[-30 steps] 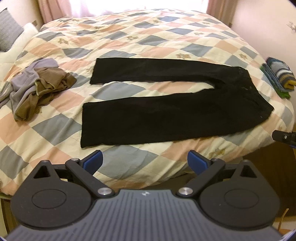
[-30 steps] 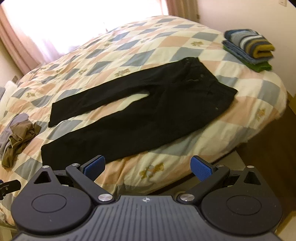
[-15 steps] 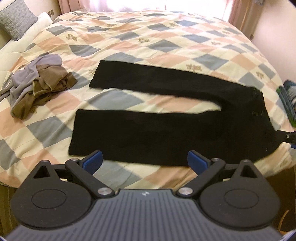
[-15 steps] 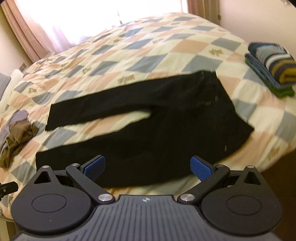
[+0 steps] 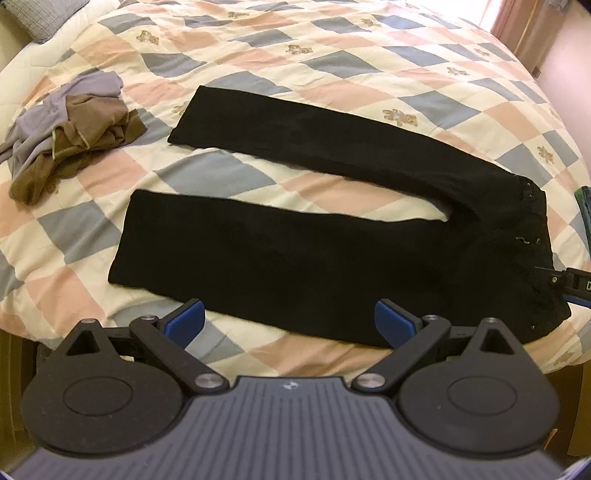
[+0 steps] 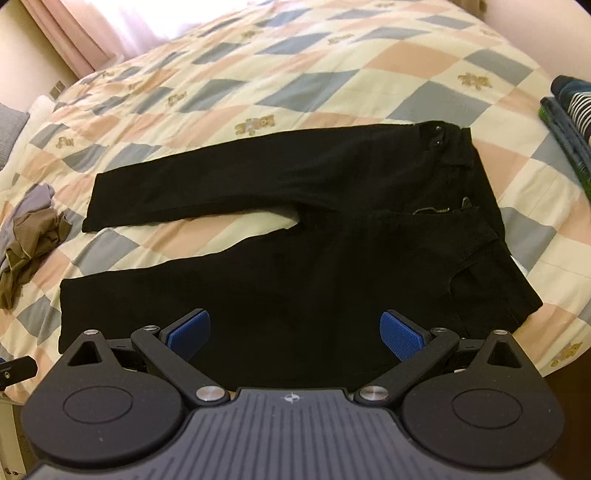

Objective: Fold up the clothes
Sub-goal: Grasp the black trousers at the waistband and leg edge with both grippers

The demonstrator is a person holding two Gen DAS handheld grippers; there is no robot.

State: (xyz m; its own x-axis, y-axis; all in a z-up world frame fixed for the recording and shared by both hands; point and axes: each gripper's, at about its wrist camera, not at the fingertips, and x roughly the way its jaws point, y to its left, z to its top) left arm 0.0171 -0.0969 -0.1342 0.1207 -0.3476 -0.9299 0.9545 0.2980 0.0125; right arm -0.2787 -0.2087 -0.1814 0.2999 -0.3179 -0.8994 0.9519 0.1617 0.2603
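Note:
Black trousers (image 5: 303, 251) lie flat on the checked quilt (image 5: 332, 62), legs spread apart and pointing left, waist at the right. They also show in the right wrist view (image 6: 332, 280), zip open at the waist. My left gripper (image 5: 290, 323) is open and empty, above the lower edge of the near leg. My right gripper (image 6: 295, 332) is open and empty, above the near leg close to the hip. The right gripper's tip shows at the right edge of the left wrist view (image 5: 569, 284), beside the waistband.
A crumpled pile of brown and lilac clothes (image 5: 70, 133) lies at the left of the bed, also in the right wrist view (image 6: 29, 243). A stack of folded striped garments (image 6: 569, 114) sits at the bed's right edge. A grey pillow (image 5: 48, 14) lies far left.
Both grippers have moved forward and down toward the bed, so the trousers now fill more of each view. The trousers have not moved. Both jaws stay open.

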